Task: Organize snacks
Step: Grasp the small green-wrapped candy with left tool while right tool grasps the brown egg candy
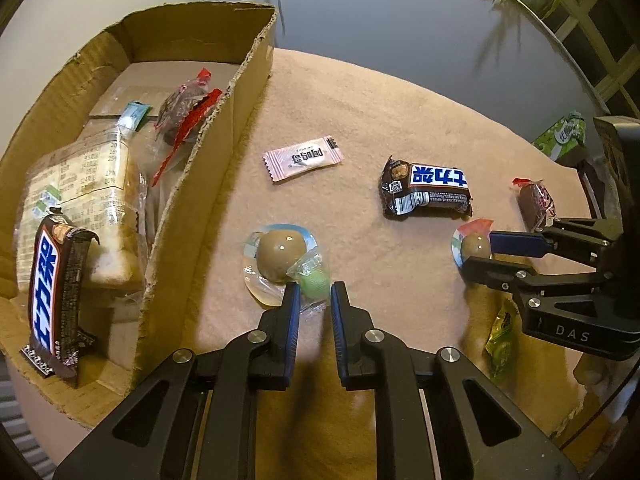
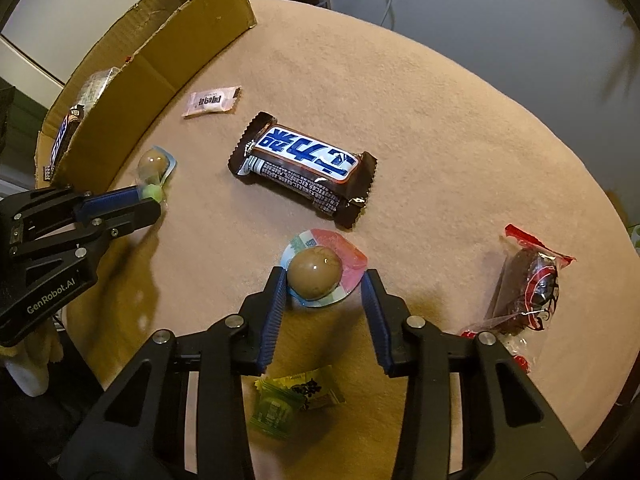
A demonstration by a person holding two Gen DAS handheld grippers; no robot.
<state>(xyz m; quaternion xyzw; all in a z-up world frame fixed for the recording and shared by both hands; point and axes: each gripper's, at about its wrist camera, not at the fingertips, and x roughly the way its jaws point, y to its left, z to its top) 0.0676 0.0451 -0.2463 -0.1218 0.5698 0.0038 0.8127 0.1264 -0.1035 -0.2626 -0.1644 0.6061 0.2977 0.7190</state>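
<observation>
Left gripper (image 1: 315,296) is pinched on a small green candy (image 1: 314,282); right gripper (image 2: 324,286), part spread, brackets the packaged egg (image 2: 316,274) unclamped; box (image 1: 248,92), at ten o'clock, is presumably both snacks' destination.

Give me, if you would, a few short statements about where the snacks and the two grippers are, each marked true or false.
1. A chocolate bar lies inside the cardboard box. True.
2. The right gripper straddles the pink candy sachet. False: its fingers stand either side of a packed egg.
3. A second chocolate bar lies on the beige cloth. True.
4. The green candy sits in the box. False: it lies on the cloth at the tips of the left gripper, beside another packed egg.
</observation>
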